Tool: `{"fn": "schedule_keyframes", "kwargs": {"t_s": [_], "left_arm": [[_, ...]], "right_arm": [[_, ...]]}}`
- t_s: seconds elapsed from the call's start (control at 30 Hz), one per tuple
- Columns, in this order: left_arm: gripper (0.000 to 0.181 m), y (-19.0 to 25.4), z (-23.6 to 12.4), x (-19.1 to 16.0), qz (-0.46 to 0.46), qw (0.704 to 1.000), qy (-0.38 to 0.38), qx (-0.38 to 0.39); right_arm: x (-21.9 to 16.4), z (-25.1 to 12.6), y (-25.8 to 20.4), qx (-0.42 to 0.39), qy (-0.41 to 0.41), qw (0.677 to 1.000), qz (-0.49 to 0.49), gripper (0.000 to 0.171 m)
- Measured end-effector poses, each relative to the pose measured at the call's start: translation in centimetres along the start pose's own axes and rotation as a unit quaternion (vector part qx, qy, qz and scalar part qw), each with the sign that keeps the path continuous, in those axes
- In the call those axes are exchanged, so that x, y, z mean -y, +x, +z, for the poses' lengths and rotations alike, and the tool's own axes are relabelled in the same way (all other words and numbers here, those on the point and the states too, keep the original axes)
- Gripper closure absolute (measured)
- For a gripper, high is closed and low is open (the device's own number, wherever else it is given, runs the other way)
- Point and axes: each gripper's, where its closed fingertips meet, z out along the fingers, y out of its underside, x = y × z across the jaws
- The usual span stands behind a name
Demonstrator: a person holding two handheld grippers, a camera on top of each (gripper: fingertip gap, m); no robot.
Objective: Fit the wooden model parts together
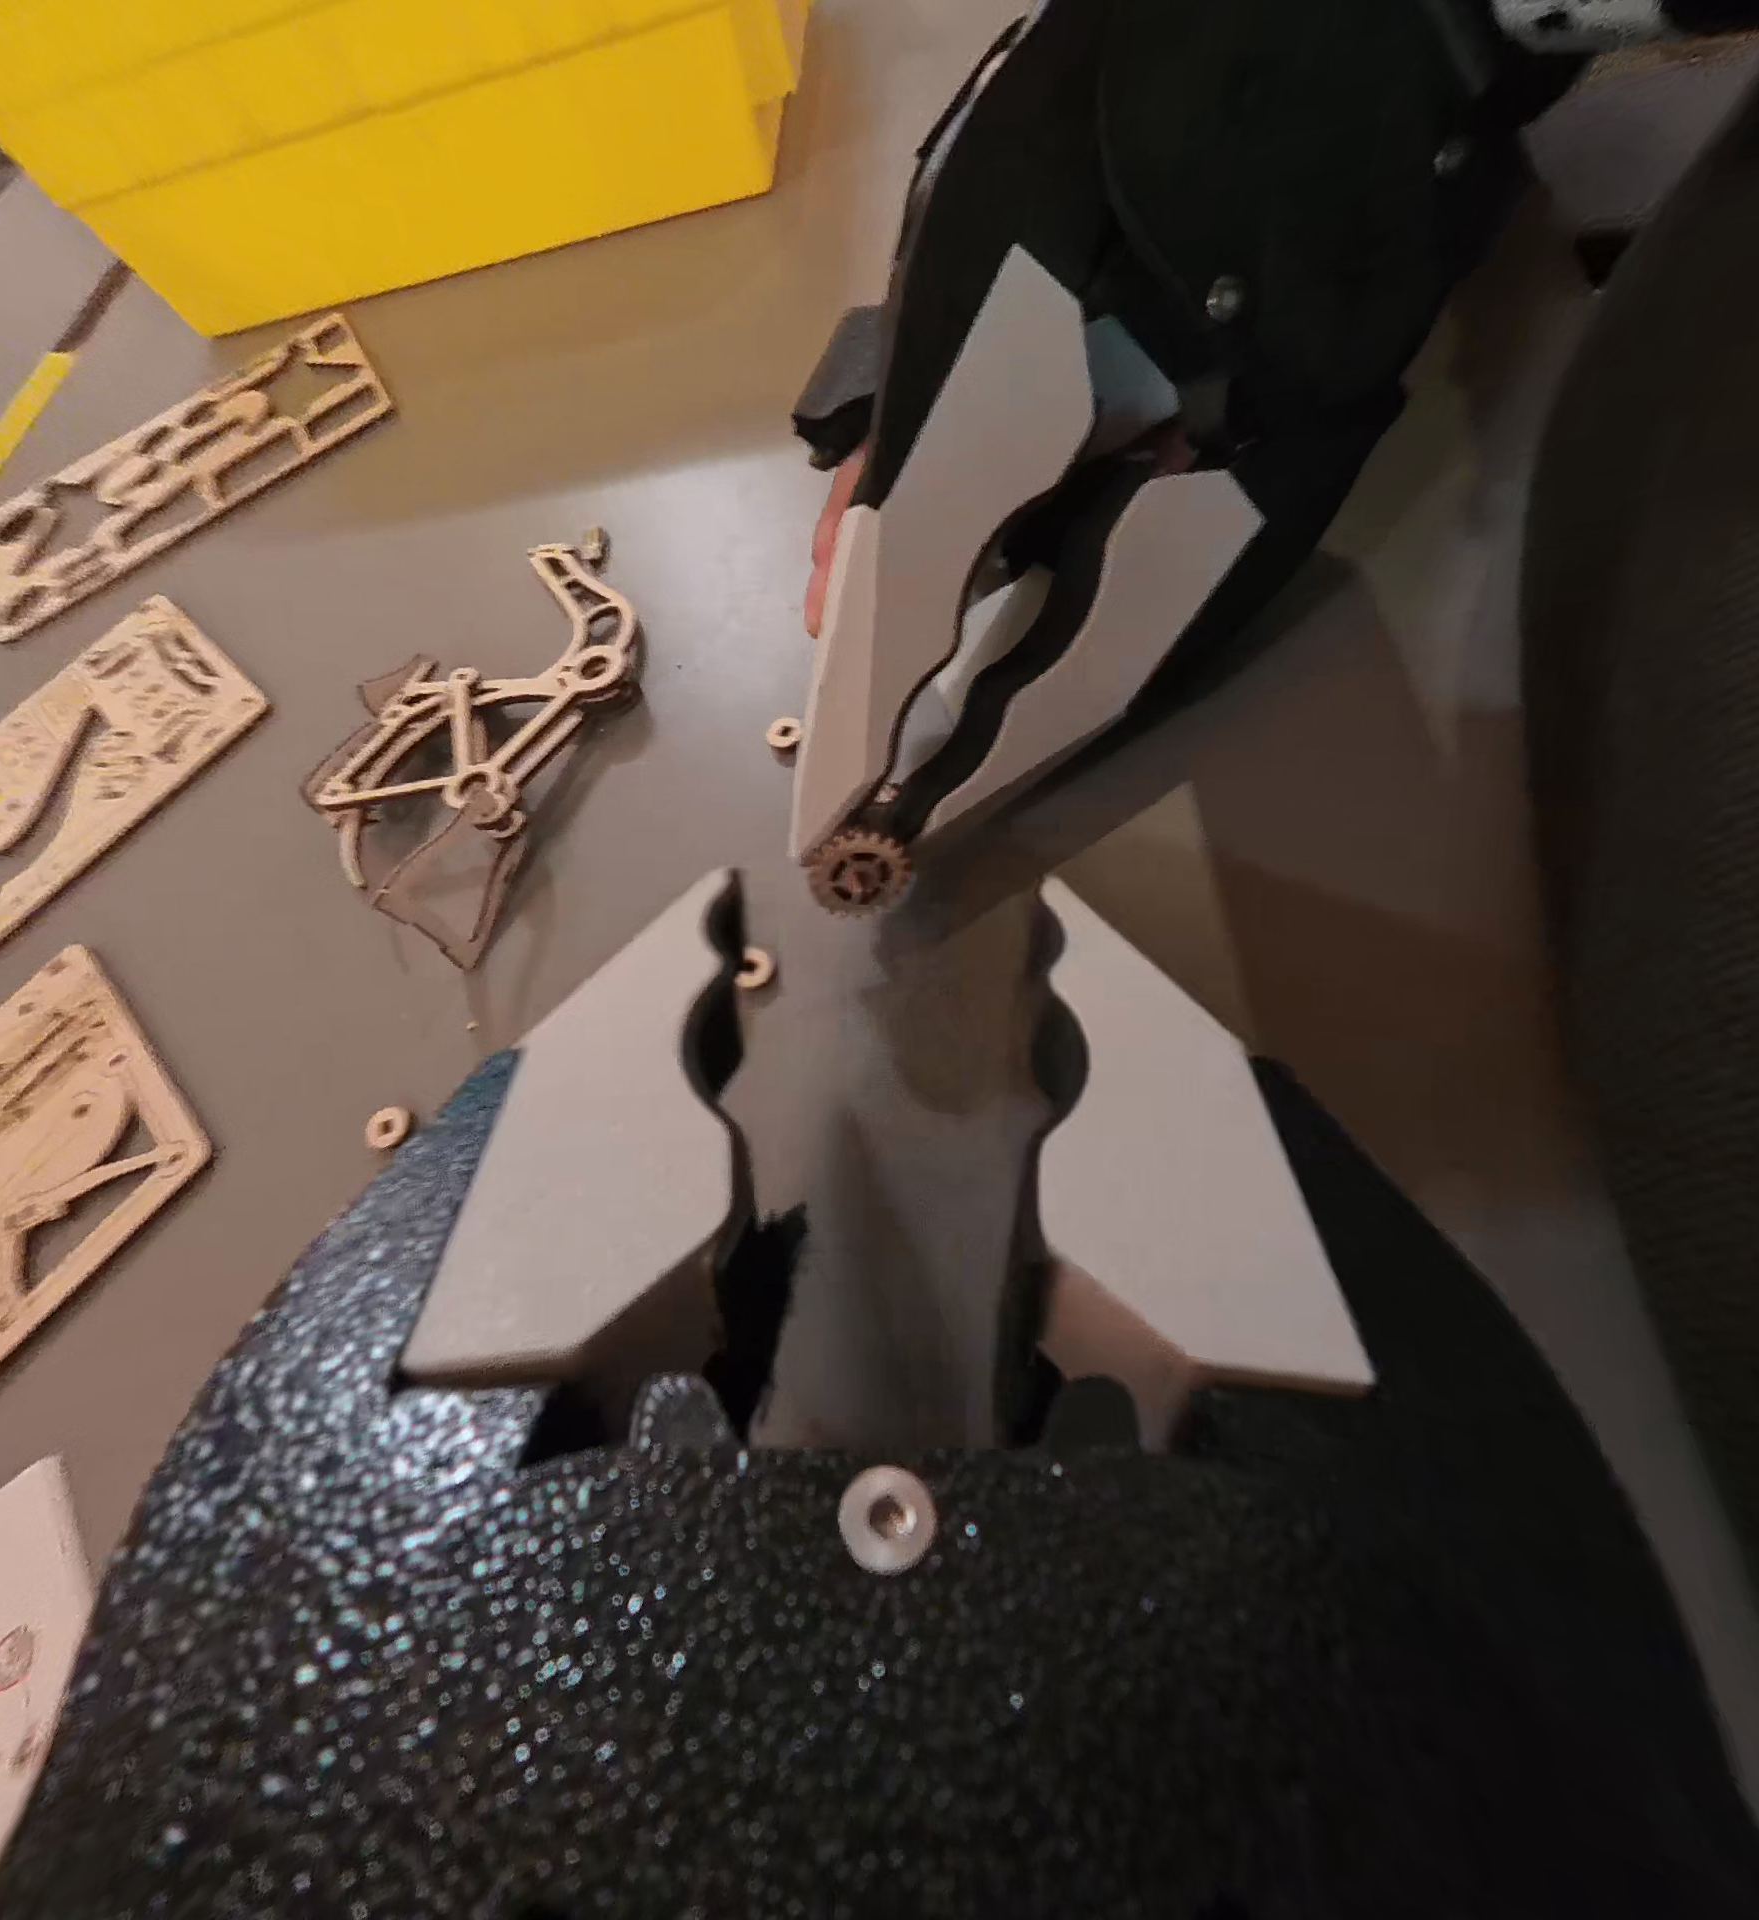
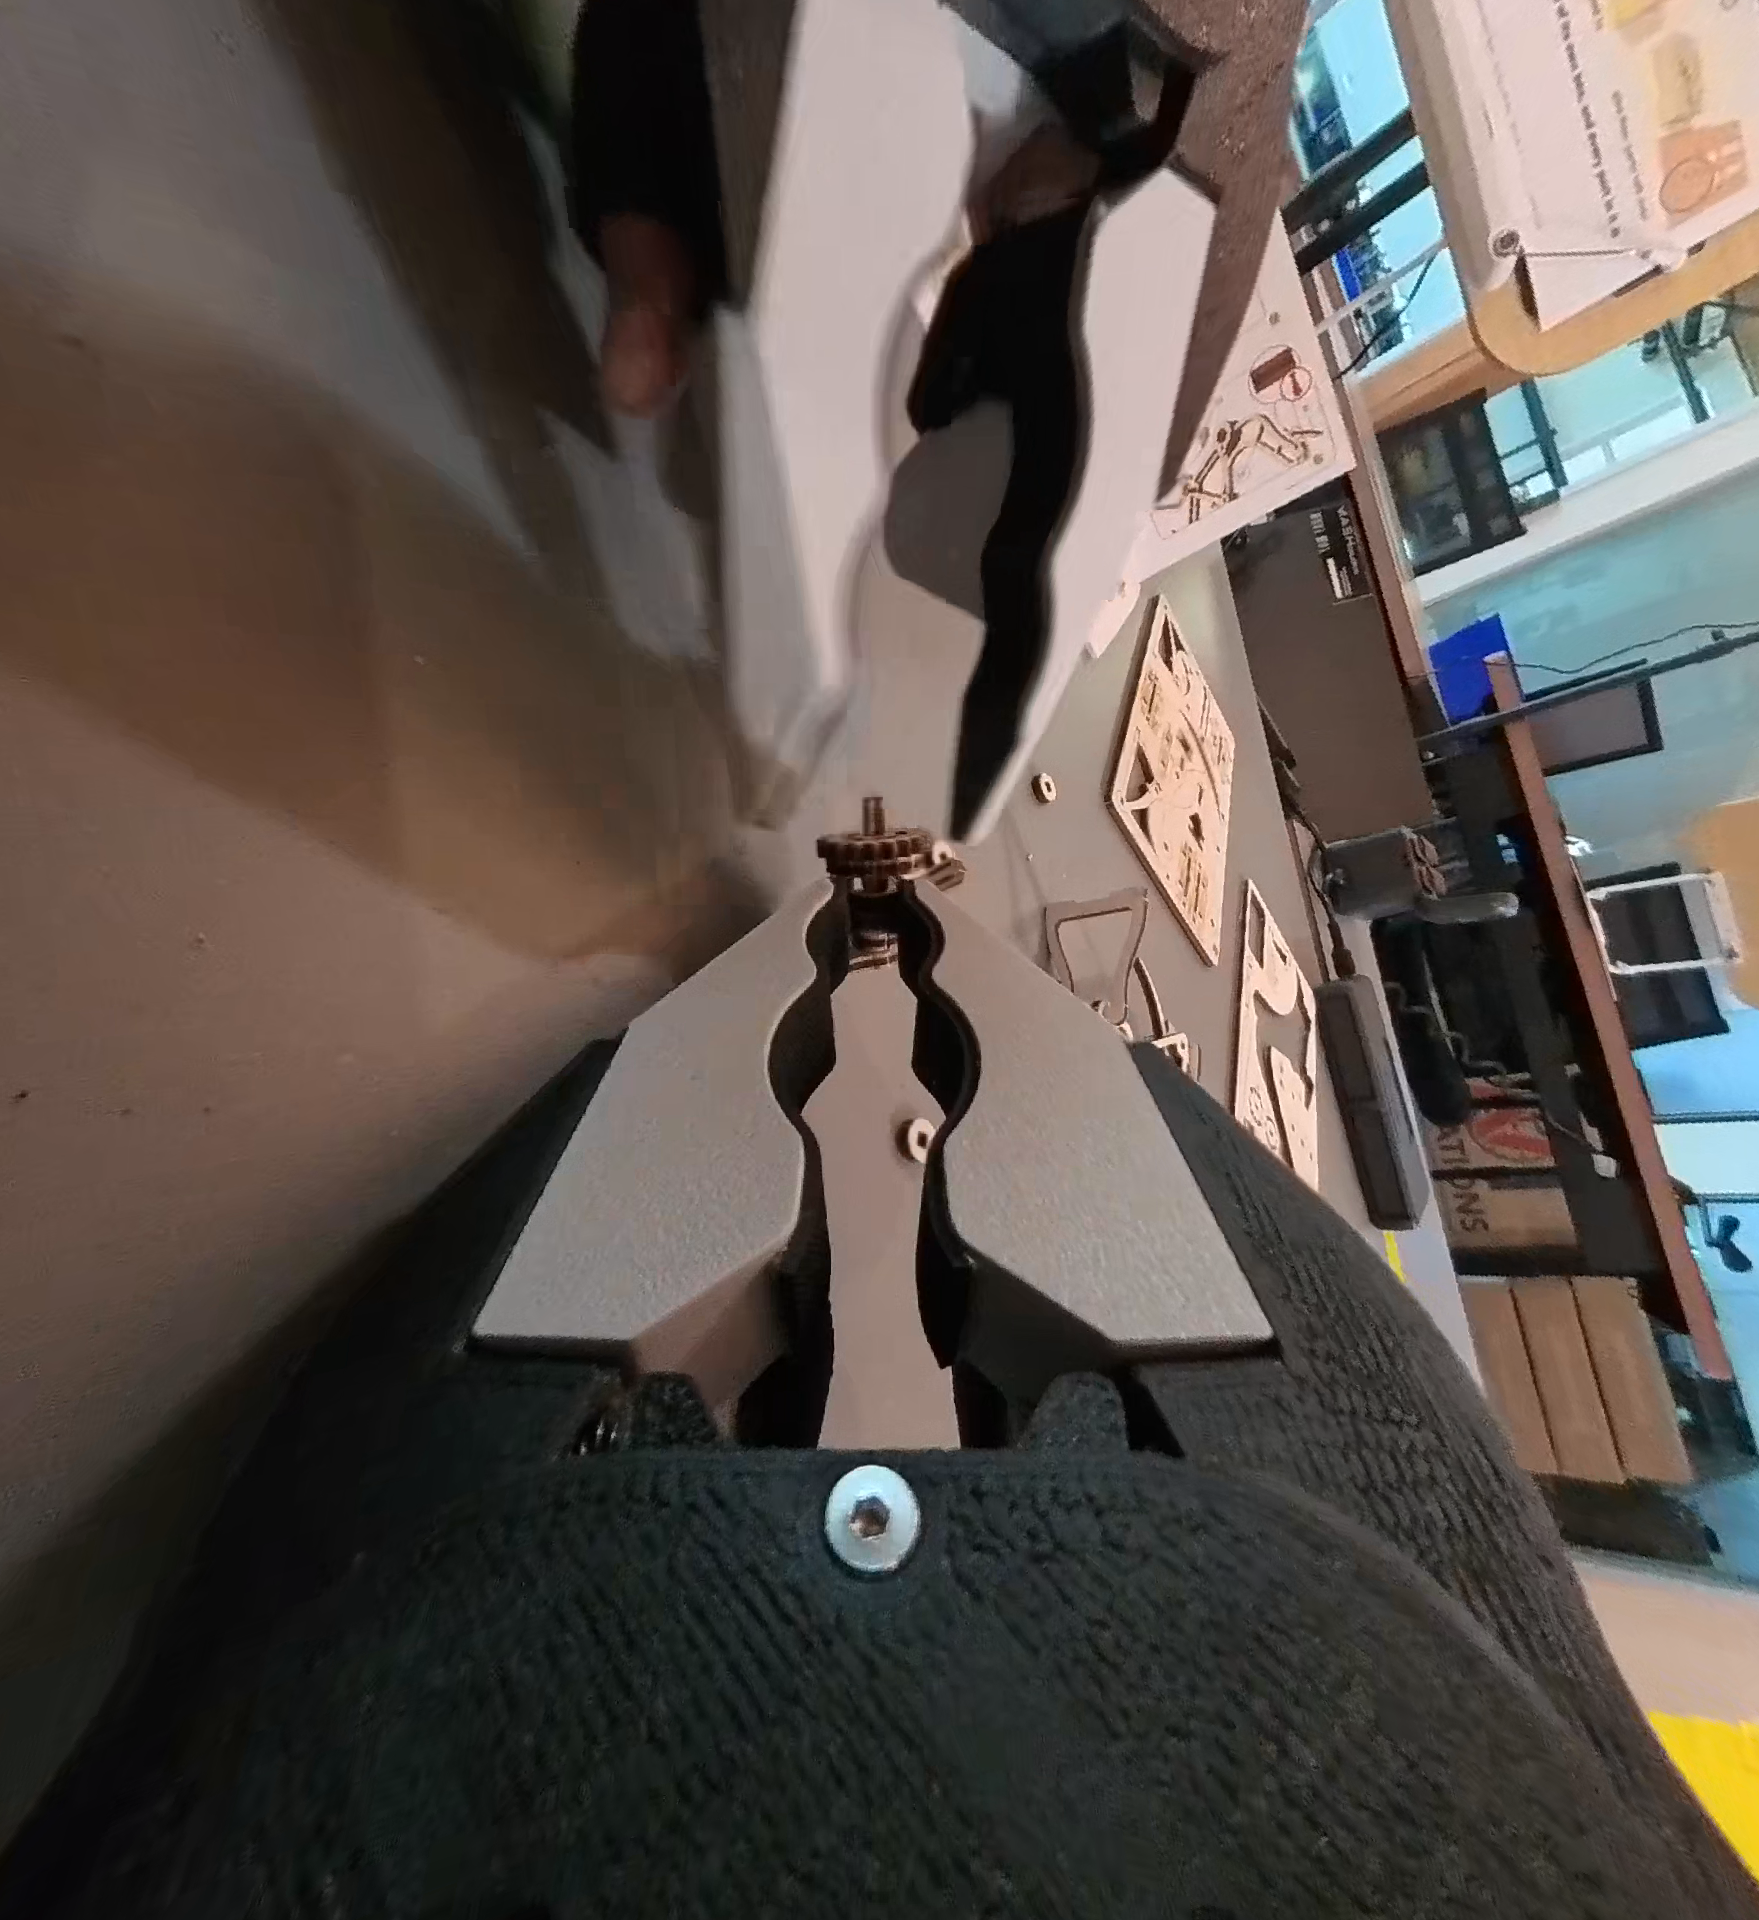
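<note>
Pinching a small wooden gear (image 1: pixel 857 871) at its tips, the right tool (image 1: pixel 870 831) sits mid-frame above the tabletop (image 1: pixel 709 540). Lower centre, the left tool (image 1: pixel 890 904) gapes empty. A part-built wooden model (image 1: pixel 485 753) lies centre-left beside 4 part sheets (image 1: pixel 179 478).

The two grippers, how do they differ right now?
The right gripper is shut on a small wooden gear; the left gripper is open and holds nothing. The right gripper's fingers nearly meet at the tips, while the left gripper's fingers stand wide apart. Both have grey, wavy-edged fingers on black bodies.
</note>
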Motion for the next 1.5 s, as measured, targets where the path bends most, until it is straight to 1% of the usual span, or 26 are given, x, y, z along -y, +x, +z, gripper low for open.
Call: {"fn": "schedule_keyframes", "kwargs": {"t_s": [0.07, 0.13, 0.17, 0.27, 0.4, 0.57, 0.77, 0.87, 0.97, 1.03, 1.1, 1.17, 1.2, 1.33, 1.43, 1.5], "left_arm": [[0.127, 0.4, 0.3, -0.2, -0.006, 1.000, -0.009, -0.015], [0.142, 0.3, 0.6, -0.1, 0.014, 1.000, -0.010, -0.007], [0.154, 0.1, 0.6, 0.1, 0.024, 1.000, -0.008, 0.001], [0.162, 0.1, 0.3, 0.0, 0.038, 0.999, -0.014, 0.004], [0.164, 0.7, -0.3, -0.2, 0.040, 0.999, -0.007, -0.013], [0.164, 1.3, -0.8, -0.4, 0.009, 0.998, 0.009, -0.054], [0.165, 1.8, -1.0, -0.1, -0.050, 0.993, 0.027, -0.106], [0.164, 2.0, -1.2, 0.2, -0.078, 0.988, 0.039, -0.131], [0.164, 1.8, -1.2, 0.5, -0.082, 0.987, 0.046, -0.128], [0.164, 1.1, -1.5, 1.4, -0.103, 0.985, 0.068, -0.119], [0.164, 0.4, -1.6, 2.3, -0.137, 0.979, 0.097, -0.116], [0.164, -0.9, -1.7, 2.7, -0.168, 0.974, 0.121, -0.093], [0.164, -1.8, -1.9, 2.8, -0.178, 0.972, 0.134, -0.078], [0.164, -4.4, -3.6, 4.4, -0.227, 0.948, 0.216, -0.047], [0.164, -5.0, -4.1, 5.3, -0.215, 0.944, 0.252, -0.018], [0.164, -5.3, -4.8, 6.4, -0.184, 0.941, 0.284, 0.010]], "right_arm": [[0.1, 0.0, 0.0, 0.003, 0.001, 1.000, 0.006, 0.164], [0.4, 0.0, -0.2, 0.007, 0.007, 1.000, 0.005, 0.164], [0.7, 0.0, -0.4, 0.010, 0.011, 1.000, 0.006, 0.164], [0.8, -0.1, -0.4, 0.007, 0.017, 1.000, -0.003, 0.164], [1.3, -0.2, -1.1, 0.018, 0.034, 0.999, -0.011, 0.164], [1.9, -0.3, -1.6, 0.026, 0.045, 0.999, -0.014, 0.163], [2.4, -0.6, -1.9, 0.042, 0.059, 0.997, -0.003, 0.163], [2.8, -0.9, -1.9, 0.059, 0.074, 0.995, 0.023, 0.164], [2.9, -1.0, -1.6, 0.081, 0.079, 0.992, 0.058, 0.164], [3.1, -1.2, -0.8, 0.088, 0.094, 0.987, 0.101, 0.164], [3.3, -1.4, 0.3, 0.077, 0.110, 0.982, 0.130, 0.164], [3.4, -1.9, 1.7, 0.037, 0.136, 0.981, 0.137, 0.154], [3.5, -2.4, 2.8, 0.010, 0.157, 0.977, 0.144, 0.140], [3.1, -3.8, 5.9, -0.035, 0.199, 0.958, 0.205, 0.127], [2.7, -4.2, 7.4, -0.054, 0.218, 0.944, 0.241, 0.127], [2.9, -4.5, 7.8, -0.027, 0.253, 0.916, 0.309, 0.128]]}}
